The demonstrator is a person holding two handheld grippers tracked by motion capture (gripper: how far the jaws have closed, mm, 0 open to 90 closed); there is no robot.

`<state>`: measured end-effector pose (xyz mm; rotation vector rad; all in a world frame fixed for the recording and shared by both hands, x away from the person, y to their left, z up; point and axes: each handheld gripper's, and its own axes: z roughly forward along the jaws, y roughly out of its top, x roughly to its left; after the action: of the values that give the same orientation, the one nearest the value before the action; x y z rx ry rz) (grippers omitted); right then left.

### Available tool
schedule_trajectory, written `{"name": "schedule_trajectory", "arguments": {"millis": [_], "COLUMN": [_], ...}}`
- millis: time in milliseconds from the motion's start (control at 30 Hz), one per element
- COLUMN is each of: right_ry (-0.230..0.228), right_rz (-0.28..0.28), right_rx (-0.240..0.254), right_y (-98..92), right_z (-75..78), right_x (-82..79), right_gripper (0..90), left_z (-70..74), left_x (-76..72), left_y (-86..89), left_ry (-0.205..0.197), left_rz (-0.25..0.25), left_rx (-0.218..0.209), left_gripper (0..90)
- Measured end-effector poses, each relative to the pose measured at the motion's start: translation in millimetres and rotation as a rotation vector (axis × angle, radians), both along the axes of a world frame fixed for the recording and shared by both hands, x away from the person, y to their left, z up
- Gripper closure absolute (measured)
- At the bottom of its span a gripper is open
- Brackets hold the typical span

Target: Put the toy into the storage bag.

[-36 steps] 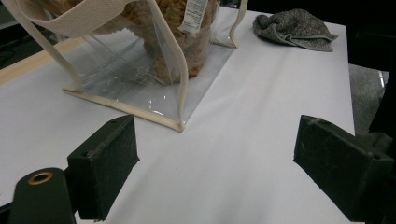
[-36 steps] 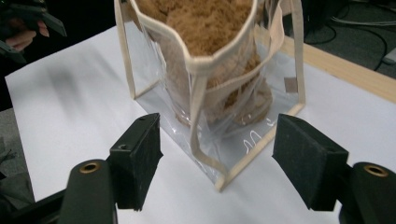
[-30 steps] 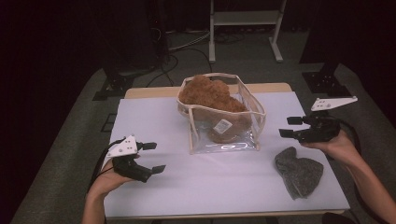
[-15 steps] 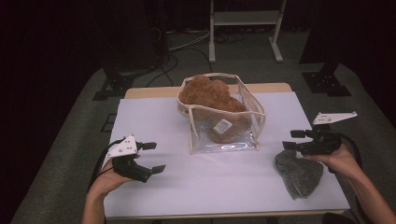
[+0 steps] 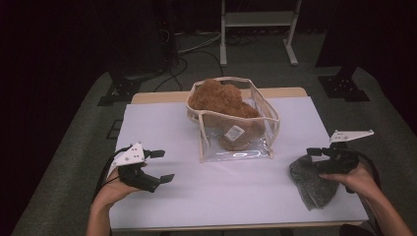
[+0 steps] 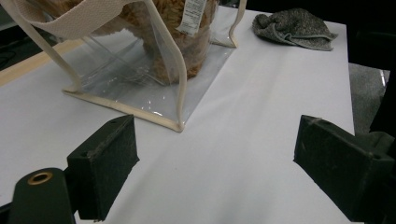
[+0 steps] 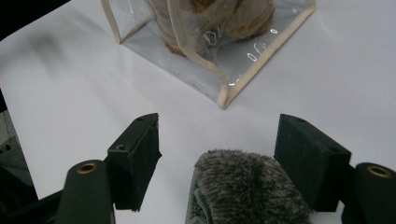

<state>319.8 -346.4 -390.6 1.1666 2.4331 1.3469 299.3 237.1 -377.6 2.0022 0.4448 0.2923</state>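
Reaching for the grey fuzzy cloth [image 5: 311, 184] is the step in hand, and it falls to the right gripper [image 5: 314, 152], which sits at the cloth's end nearest the clear bag [image 5: 236, 123]. The cloth lies crumpled on the white surface [image 5: 236, 196], to the right of the bag and toward the person's edge, well apart from it. In the right gripper view the cloth's [image 7: 243, 191] rounded end rises between the two black jaws, closer to the right one; the jaws stand wide and no pad presses on the fabric. The cloth's long axis appears to run away from the bag toward the near right corner of the surface, so the jaws straddle it across its narrow dimension. Closing them here should pinch that end.

The left gripper [image 5: 162, 166] rests on the far side of the bag from the cloth, jaws wide and empty.
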Motion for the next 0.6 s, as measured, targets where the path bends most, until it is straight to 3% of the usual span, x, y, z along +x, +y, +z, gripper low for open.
{"name": "schedule_trajectory", "arguments": {"millis": [600], "right_ry": [0.040], "right_rz": [-0.009], "right_rx": [-0.013], "right_y": [-2.2], "right_z": [-27.9], "right_x": [-18.2], "right_gripper": [29.2], "left_z": [0.8], "left_x": [-0.6], "left_y": [-1.4], "left_ry": [-0.003], "left_rz": [-0.003], "left_rx": [0.003], "left_gripper": [11.8]}}
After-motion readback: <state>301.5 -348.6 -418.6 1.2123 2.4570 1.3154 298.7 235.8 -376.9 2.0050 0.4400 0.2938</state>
